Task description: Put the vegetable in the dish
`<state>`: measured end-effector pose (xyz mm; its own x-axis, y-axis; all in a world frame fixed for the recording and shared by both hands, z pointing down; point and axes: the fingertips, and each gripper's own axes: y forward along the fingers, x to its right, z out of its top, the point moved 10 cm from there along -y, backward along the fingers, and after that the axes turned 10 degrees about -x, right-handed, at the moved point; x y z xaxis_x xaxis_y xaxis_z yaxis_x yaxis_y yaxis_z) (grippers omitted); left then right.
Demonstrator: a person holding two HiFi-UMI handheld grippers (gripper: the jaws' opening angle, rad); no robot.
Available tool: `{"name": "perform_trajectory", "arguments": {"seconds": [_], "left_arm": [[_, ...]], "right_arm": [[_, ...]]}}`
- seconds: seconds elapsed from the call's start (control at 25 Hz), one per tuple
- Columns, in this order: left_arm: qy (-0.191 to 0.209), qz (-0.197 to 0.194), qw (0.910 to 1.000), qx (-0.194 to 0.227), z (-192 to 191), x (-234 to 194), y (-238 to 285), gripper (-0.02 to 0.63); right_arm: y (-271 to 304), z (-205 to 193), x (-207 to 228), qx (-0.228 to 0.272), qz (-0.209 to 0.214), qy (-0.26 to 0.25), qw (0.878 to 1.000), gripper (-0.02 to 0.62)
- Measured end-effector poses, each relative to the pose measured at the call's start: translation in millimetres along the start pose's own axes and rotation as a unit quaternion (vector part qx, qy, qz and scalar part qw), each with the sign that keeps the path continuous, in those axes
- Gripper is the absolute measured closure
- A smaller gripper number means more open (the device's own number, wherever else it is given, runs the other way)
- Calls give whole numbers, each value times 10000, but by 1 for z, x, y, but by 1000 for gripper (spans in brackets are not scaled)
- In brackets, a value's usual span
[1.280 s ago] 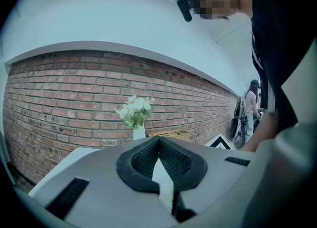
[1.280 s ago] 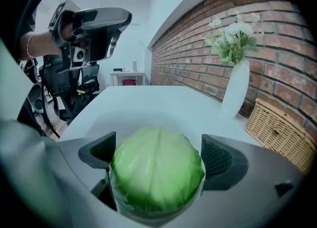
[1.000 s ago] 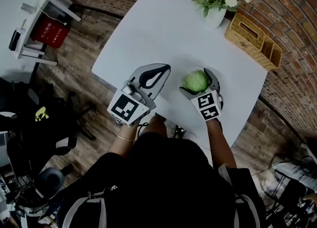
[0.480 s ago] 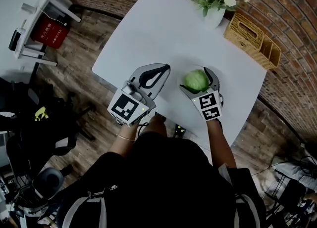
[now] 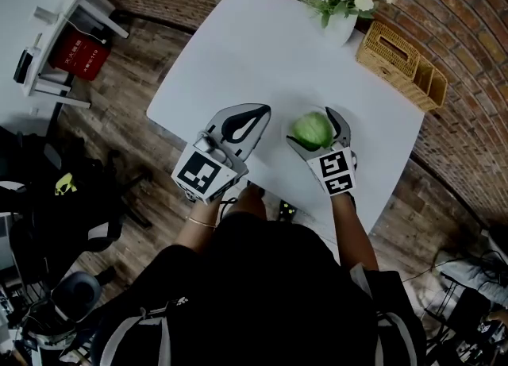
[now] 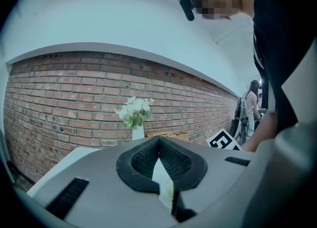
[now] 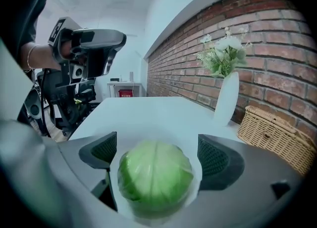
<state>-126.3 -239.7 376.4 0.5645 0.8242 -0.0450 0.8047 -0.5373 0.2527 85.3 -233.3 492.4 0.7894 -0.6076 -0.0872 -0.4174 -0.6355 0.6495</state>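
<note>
The round green cabbage (image 7: 156,177) is smooth like a ball, with a thin shiny wrap around it. It sits in the right claw (image 5: 311,122). That claw is spread wide and the cabbage fills the gap, touching both grey sides. The black bumpy pads (image 7: 218,158) at the tips stick out past it.

The left claw (image 5: 258,114) is pinched together, so its tips meet. Its black pads (image 6: 143,158) make a heart shape with a small hole in the middle. It has nothing in it. It is just beside the right claw, and the two are not touching.

Both claws are over the flat white surface (image 5: 254,47), close to the edge nearest the person. That edge is straight and the corners are round. Brown wooden floor (image 5: 119,118) is all around it.

A wide stretch of white surface lies between the claws and the far corner. A smooth white vase of white flowers (image 5: 340,27) stands there. A yellow woven basket (image 5: 393,51) with boxy sides sits near it, right at the edge. A rough red brick wall (image 6: 64,98) runs behind them.
</note>
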Motion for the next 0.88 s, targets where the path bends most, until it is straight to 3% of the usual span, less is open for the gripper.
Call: {"name": "perform_trajectory", "arguments": {"seconds": [0.28, 0.56, 0.64, 0.72, 0.88], "left_arm": [[89, -58, 9999, 62, -2, 3, 3, 604], [18, -62, 10000, 16, 2, 6, 3, 604], [32, -73, 10000, 24, 3, 7, 3, 604], [44, -84, 10000, 27, 3, 8, 3, 604], [228, -118, 9996, 104, -1, 7, 3, 604]], "right_arm": [[-5, 2, -1, 158, 20, -12, 9999, 106], [-12, 3, -2, 285, -35, -37, 9996, 181], [-15, 4, -2, 349, -85, -77, 9993, 235], [-19, 4, -2, 463, -179, -84, 9987, 382], [-23, 5, 0, 616, -249, -25, 9978, 456]]}}
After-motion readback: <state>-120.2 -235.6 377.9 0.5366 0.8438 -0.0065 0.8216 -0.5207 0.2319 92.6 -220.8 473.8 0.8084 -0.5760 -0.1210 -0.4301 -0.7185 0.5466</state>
